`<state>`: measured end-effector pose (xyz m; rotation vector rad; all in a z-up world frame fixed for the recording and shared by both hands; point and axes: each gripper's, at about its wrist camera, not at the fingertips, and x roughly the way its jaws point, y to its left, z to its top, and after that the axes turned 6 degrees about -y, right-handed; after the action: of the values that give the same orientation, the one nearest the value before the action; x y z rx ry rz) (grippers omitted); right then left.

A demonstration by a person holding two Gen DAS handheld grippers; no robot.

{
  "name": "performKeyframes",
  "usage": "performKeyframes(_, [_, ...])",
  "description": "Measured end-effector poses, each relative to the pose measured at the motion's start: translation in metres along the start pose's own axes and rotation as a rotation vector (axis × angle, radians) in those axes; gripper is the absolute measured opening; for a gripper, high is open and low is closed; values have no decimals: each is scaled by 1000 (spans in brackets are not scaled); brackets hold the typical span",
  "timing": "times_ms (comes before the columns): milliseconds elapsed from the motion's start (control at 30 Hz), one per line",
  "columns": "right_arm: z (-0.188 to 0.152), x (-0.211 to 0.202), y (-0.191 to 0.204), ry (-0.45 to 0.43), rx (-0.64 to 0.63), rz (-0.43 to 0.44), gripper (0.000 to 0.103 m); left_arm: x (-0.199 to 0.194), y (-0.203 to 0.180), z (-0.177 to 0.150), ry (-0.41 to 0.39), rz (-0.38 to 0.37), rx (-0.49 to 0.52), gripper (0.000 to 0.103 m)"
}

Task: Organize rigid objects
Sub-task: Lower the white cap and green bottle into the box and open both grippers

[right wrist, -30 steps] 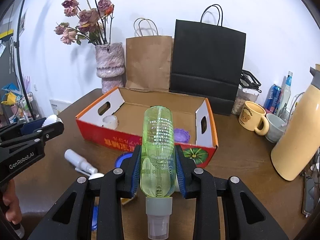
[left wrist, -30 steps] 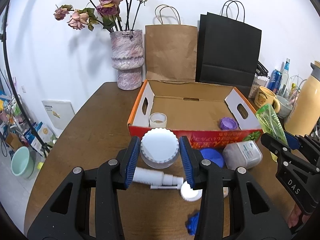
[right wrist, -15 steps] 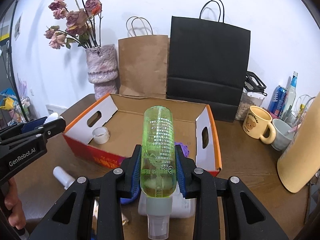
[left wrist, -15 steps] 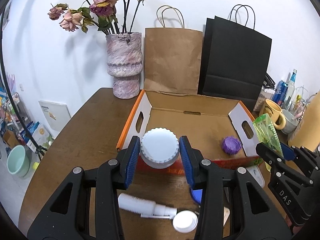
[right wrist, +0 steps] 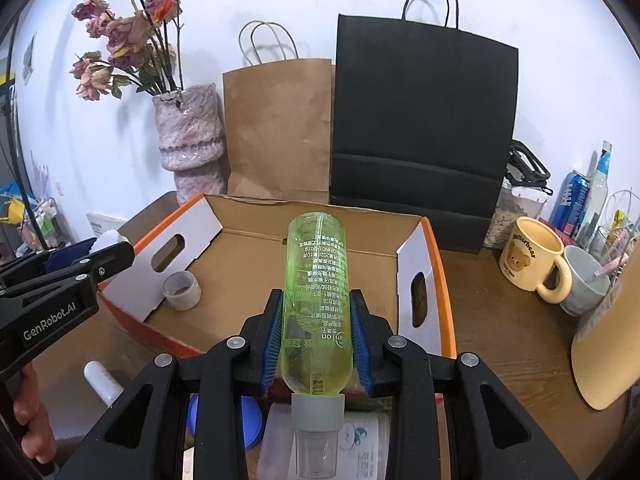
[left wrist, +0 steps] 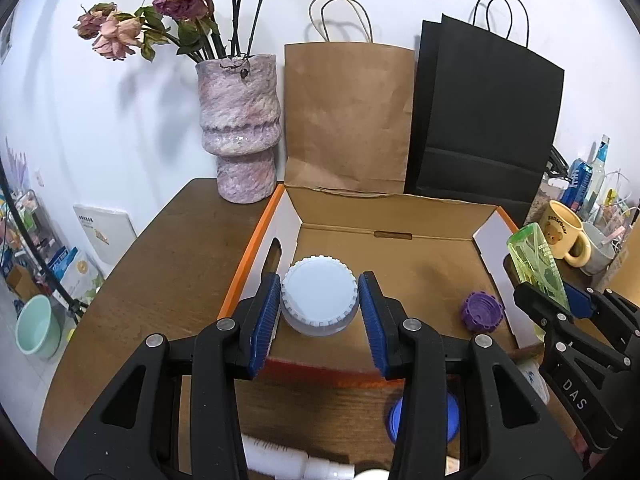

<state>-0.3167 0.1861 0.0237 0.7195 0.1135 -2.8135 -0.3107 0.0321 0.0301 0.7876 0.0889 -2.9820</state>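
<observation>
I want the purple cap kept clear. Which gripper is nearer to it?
Right. The right gripper, holding the green bottle, sits just beside the purple cap; the left gripper, holding the white-lidded jar, is across the box.

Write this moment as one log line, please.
left tool: shut on white-lidded jar | right tool: shut on green bottle | both over box

Black plastic left gripper [left wrist: 319,308], ribbed blue pads, silver screws (white "GenRobot.AI" lettering), right gripper [right wrist: 316,340] alike

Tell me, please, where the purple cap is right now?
In the left wrist view, the purple cap lies on the floor of the cardboard box, in its near right corner beside the white end flap.
</observation>
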Motion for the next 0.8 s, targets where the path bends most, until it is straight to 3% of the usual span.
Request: performKeyframes(800, [5, 55, -10, 35, -22, 13, 35, 68, -4, 13, 40, 24, 61, 37])
